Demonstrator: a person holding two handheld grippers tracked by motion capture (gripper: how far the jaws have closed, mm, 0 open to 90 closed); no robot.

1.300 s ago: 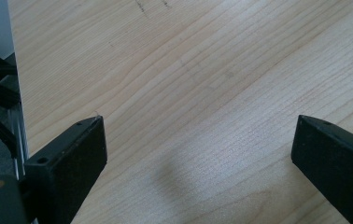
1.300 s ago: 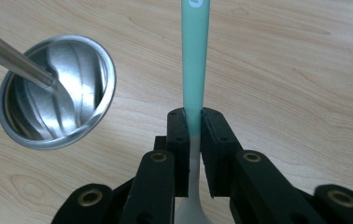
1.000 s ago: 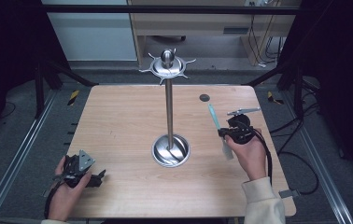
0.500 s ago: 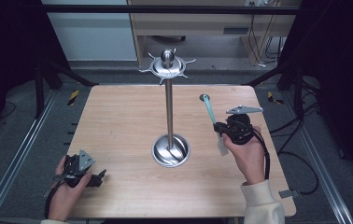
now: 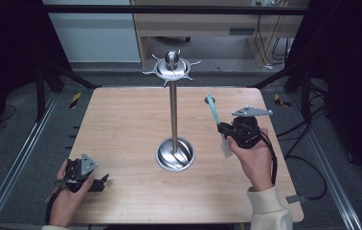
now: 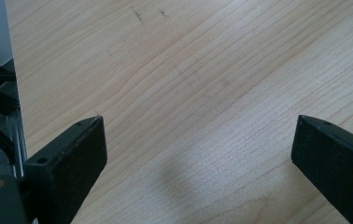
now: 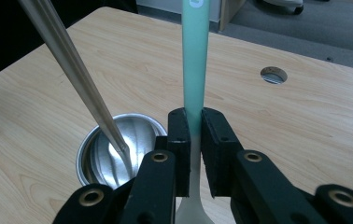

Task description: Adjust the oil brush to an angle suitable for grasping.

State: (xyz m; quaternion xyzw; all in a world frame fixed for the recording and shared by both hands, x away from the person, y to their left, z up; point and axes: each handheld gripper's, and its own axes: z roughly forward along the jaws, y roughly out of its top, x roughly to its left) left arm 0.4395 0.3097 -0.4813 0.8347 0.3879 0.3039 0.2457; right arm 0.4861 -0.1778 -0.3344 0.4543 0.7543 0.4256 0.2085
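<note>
Right hand: your right gripper is lifted over the right half of the table, wrist coming in from the bottom right, the grey plate on top facing the camera.
Right jaws: pressed together on the handle of the teal spoon, low on its stem, where the teal fades to the pale bowl end.
Spoon pose: in the high view the teal handle slants up and away from you, leaning slightly left; the whitish bowl end hangs below the jaws, toward your palm.
Spoon position: off the table surface, to the right of the metal stand, apart from its pole.
Right gripper view: the spoon rises straight between the pads; the stand's round base lies just left of them.
Left hand: your left gripper rests low at the near left corner, pointing right along the table.
Left jaws: wide apart with bare wood between them in the left gripper view.
</note>
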